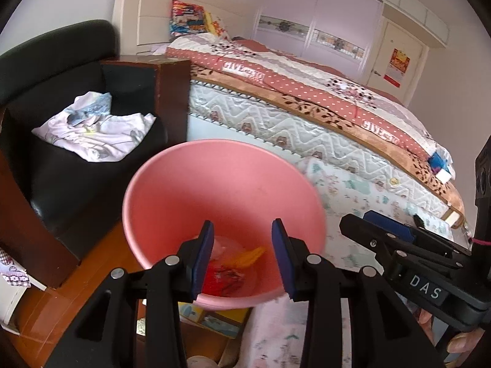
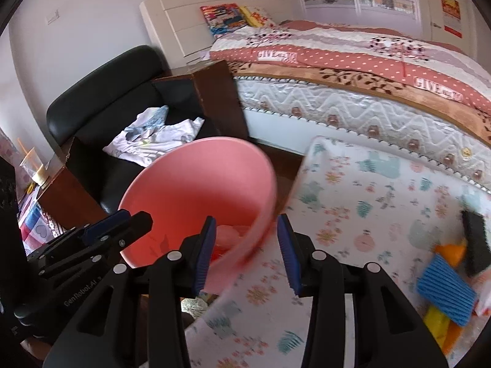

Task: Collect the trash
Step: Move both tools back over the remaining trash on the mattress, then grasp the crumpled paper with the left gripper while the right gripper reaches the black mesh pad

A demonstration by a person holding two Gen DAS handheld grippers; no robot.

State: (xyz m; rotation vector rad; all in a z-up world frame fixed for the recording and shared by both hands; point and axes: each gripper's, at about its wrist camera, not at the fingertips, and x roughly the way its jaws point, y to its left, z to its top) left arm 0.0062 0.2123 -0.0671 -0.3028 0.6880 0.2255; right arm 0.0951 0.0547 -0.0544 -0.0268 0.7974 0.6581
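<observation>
Both grippers, left (image 1: 242, 257) and right (image 2: 245, 254), gape empty over pink bin (image 1: 196, 190). Black armchair (image 1: 61, 153) at ten o'clock, bed (image 1: 307, 98) at one, floral mat (image 2: 368, 199) at three.

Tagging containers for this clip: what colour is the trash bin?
Pink, plain inside and out; the bin shows best in the left wrist view.

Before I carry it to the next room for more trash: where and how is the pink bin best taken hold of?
Judging by its shape, grip the pink bin by its thin rim, at the near edge, coming from above with one finger inside the wall and one outside. The walls flare wide, too broad to span, and the mouth lies open upward. It already holds trash, so keep it upright.
</observation>
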